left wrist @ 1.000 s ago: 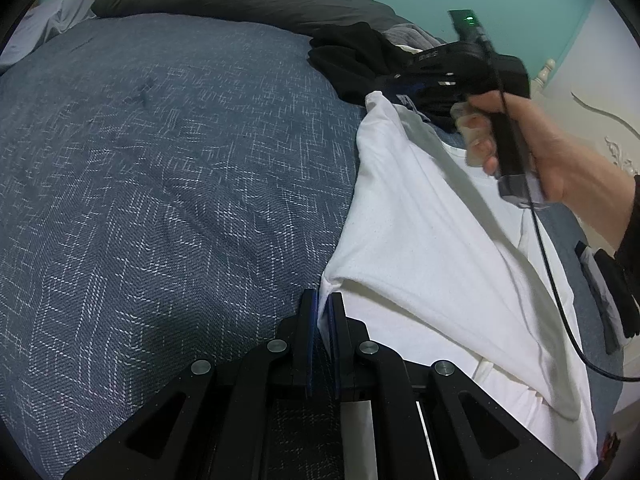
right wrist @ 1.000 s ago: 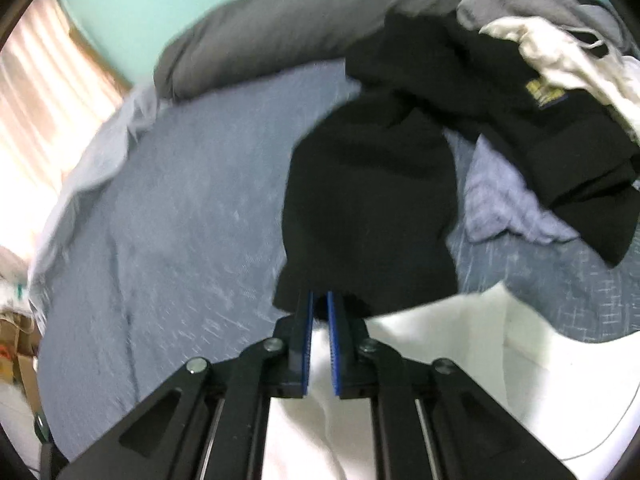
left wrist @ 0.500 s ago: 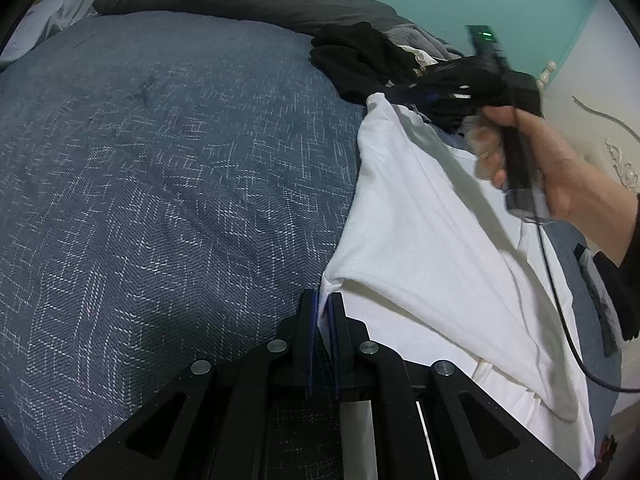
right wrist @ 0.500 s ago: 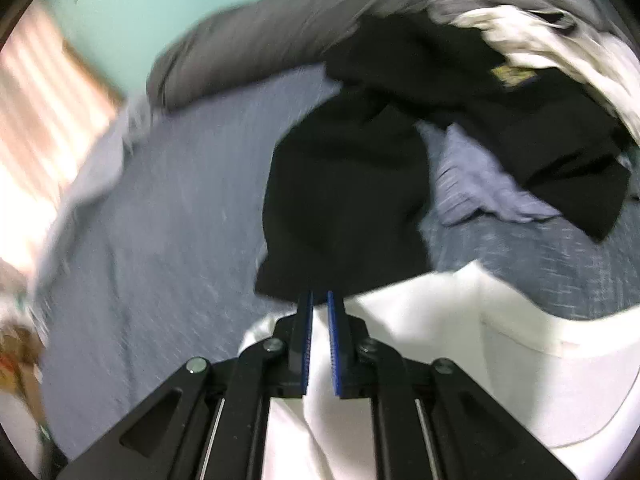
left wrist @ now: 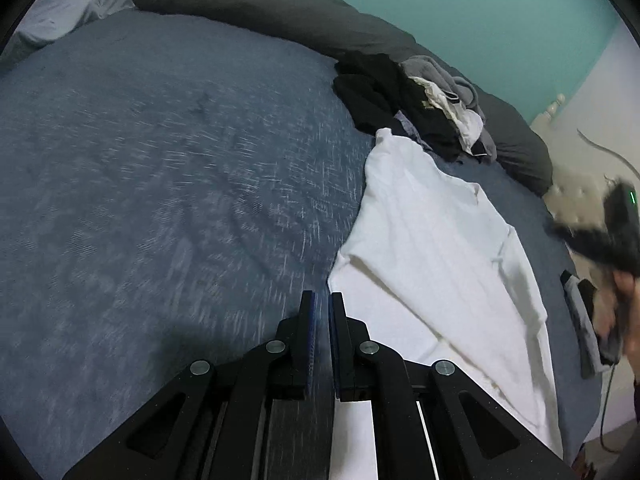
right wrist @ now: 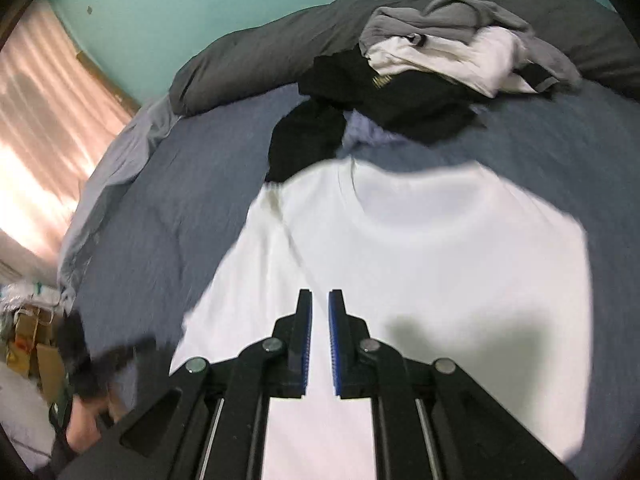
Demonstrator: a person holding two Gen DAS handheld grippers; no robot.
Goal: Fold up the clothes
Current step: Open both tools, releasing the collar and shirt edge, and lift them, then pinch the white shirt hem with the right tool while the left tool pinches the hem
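Note:
A white T-shirt (left wrist: 432, 240) lies spread flat on the blue bedspread (left wrist: 160, 160). My left gripper (left wrist: 322, 300) hovers just left of the shirt's near corner. It is shut, and only bedspread shows in the thin gap between its pads. My right gripper (right wrist: 320, 296) hangs shut above the middle of the white T-shirt (right wrist: 420, 260) with nothing between its pads. In the left wrist view it shows as a blurred black shape (left wrist: 612, 232) at the right edge, held by a hand. In the right wrist view the left gripper (right wrist: 92, 364) is a blur at lower left.
A heap of black, grey and white clothes (right wrist: 420, 80) lies beyond the shirt's far end. A dark grey duvet (left wrist: 260, 4) runs along the teal wall. A small grey and black item (left wrist: 580, 312) lies right of the shirt. A lit curtain (right wrist: 40, 120) and boxes (right wrist: 32, 340) stand left.
The right gripper has pulled back fast from the shirt's far end to above its middle. The left gripper has risen slightly; the shirt corner now lies beside its tips, not between them.

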